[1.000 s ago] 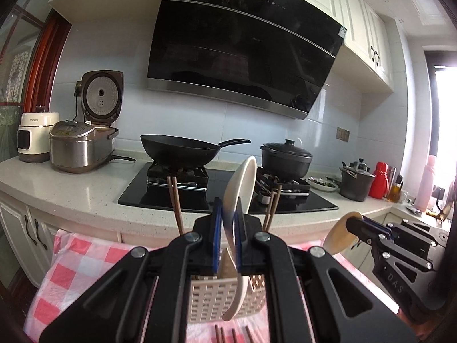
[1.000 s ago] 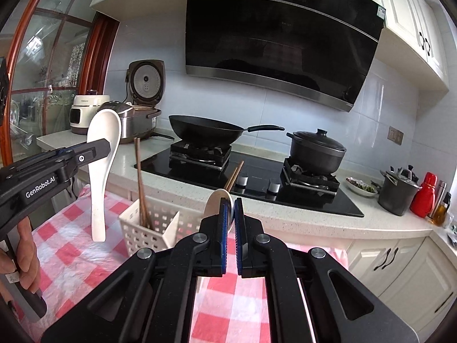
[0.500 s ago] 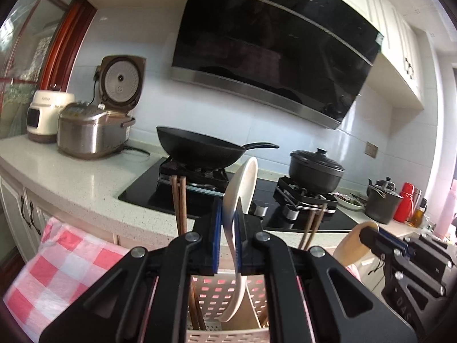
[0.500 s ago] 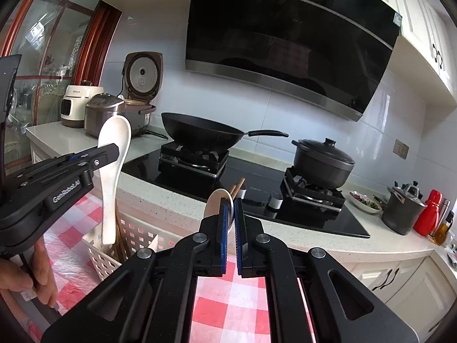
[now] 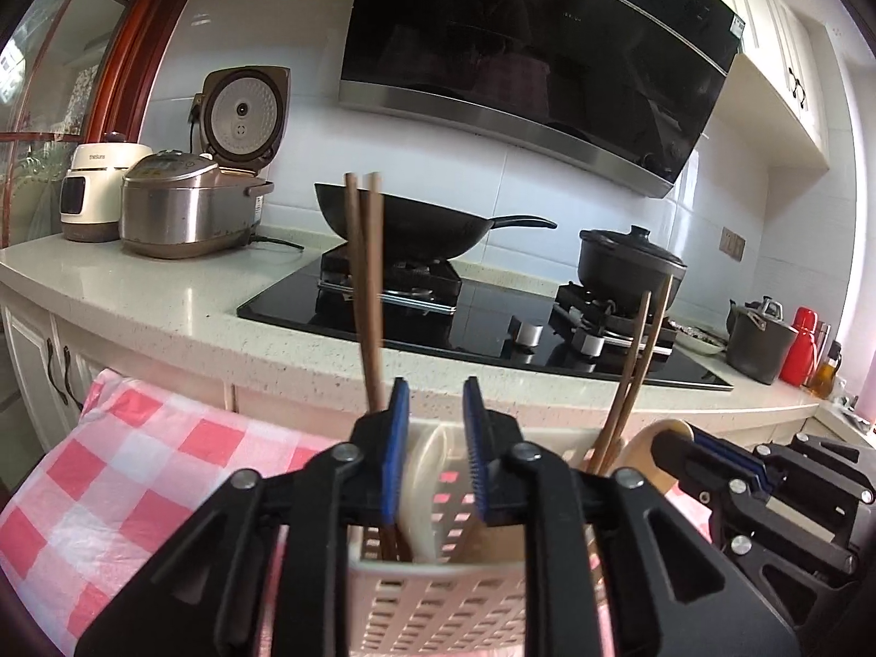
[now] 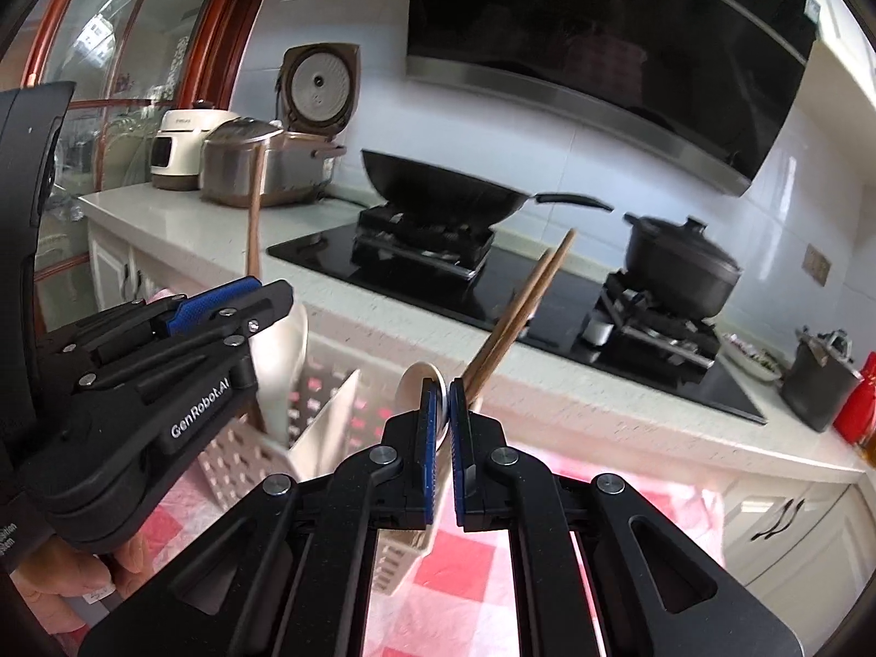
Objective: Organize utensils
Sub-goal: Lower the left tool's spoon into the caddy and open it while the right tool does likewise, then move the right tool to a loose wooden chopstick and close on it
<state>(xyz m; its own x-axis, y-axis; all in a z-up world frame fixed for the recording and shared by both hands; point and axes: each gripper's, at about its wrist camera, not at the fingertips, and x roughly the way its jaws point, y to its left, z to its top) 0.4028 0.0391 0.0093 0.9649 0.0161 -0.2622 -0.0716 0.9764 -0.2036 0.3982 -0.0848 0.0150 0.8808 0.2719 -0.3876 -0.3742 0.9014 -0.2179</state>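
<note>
Left wrist view: the white spoon (image 5: 424,493) stands in the white basket (image 5: 438,597), between the spread pads of the left hand-held gripper (image 5: 435,454), which grips nothing. Two dark chopsticks (image 5: 367,295) rise upright from the basket's left part; a second pair (image 5: 635,378) leans at its right. The right hand-held gripper (image 6: 442,427) is pinched on a wooden spoon (image 5: 651,443), held just beside the basket's right edge. The basket sits on a pink checked cloth (image 5: 126,471) covering the tabletop. Behind runs a counter (image 5: 164,295) with a rice cooker (image 5: 191,208), a wok (image 5: 416,224) and a lidded pot (image 5: 629,263) on the stove.
</note>
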